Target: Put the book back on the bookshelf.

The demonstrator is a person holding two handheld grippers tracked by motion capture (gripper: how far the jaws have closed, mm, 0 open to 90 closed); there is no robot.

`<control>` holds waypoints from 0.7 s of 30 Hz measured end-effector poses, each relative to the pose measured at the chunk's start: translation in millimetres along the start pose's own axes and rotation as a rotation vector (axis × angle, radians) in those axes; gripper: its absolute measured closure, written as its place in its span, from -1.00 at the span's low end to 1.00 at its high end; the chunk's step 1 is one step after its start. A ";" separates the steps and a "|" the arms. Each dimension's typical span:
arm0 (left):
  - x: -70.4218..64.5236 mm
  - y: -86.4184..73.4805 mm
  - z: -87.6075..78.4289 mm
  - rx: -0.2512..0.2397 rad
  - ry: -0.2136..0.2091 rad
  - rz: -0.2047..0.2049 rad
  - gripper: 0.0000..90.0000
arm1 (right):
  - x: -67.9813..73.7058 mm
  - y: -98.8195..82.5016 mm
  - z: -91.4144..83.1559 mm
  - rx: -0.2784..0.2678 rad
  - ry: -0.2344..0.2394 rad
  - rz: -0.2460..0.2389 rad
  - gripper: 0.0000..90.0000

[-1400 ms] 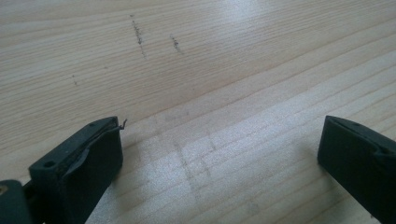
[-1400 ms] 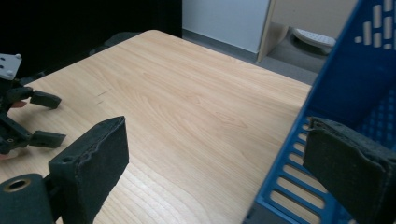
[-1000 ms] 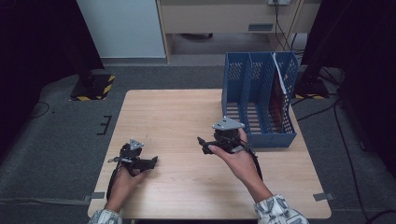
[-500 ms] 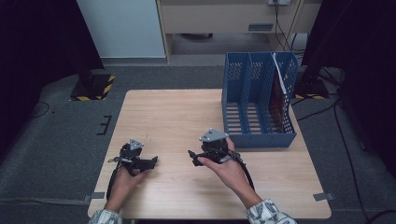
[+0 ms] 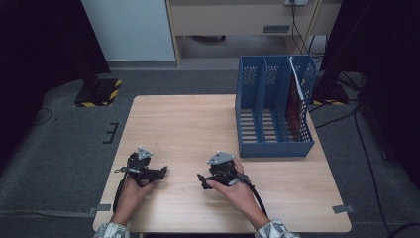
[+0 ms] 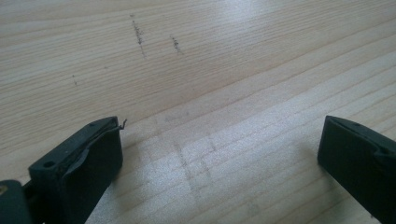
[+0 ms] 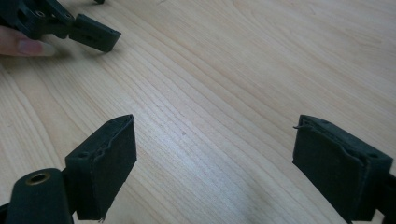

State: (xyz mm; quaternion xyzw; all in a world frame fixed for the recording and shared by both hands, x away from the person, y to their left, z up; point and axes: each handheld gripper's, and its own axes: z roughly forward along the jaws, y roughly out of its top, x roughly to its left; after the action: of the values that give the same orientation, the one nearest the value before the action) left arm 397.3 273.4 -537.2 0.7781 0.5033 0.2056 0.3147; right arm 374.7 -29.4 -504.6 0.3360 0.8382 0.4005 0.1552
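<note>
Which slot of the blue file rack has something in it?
The rightmost slot of the blue file rack, in the high view. It holds a dark, reddish folder or booklet with a white sheet edge leaning at its top; the other two slots look bare.

- My left gripper [image 5: 161, 172] sits low in my left hand [image 5: 132, 191], its jaws spread wide with nothing between them.
- My right gripper [image 5: 200, 180] is low in my right hand [image 5: 236, 187]; its jaws have just been closing a little, yet gape wide and empty.
- Both point toward each other.
</note>
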 end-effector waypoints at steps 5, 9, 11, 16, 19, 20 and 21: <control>0.0 0.0 0.1 -0.001 0.000 0.000 -1.00 | 0.4 1.3 16.5 0.032 -0.012 0.004 -0.69; 0.0 0.0 0.1 -0.001 0.000 0.000 -1.00 | -3.9 7.4 29.1 0.040 -0.029 0.026 -0.69; 0.0 0.1 0.1 0.000 0.000 0.000 -1.00 | -5.2 9.8 35.2 0.042 -0.032 0.034 -0.69; 0.0 0.1 0.1 0.000 0.000 0.000 -1.00 | -8.0 11.7 44.2 0.060 -0.042 0.036 -0.70; 0.0 0.1 0.1 0.000 0.000 0.000 -1.00 | -11.6 10.0 45.8 0.070 -0.047 0.054 -0.71; 0.0 0.1 0.1 0.000 0.000 0.001 -1.00 | -13.1 8.5 45.6 0.069 -0.054 0.063 -0.71; 0.1 0.2 0.2 0.000 0.000 0.001 -1.00 | -14.1 7.3 46.0 0.071 -0.057 0.070 -0.71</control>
State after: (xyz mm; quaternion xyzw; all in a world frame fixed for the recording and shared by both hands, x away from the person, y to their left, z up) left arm 397.5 273.4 -537.2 0.7783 0.5029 0.2056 0.3146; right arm 412.5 -9.7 -528.0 0.3814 0.8349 0.3661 0.1528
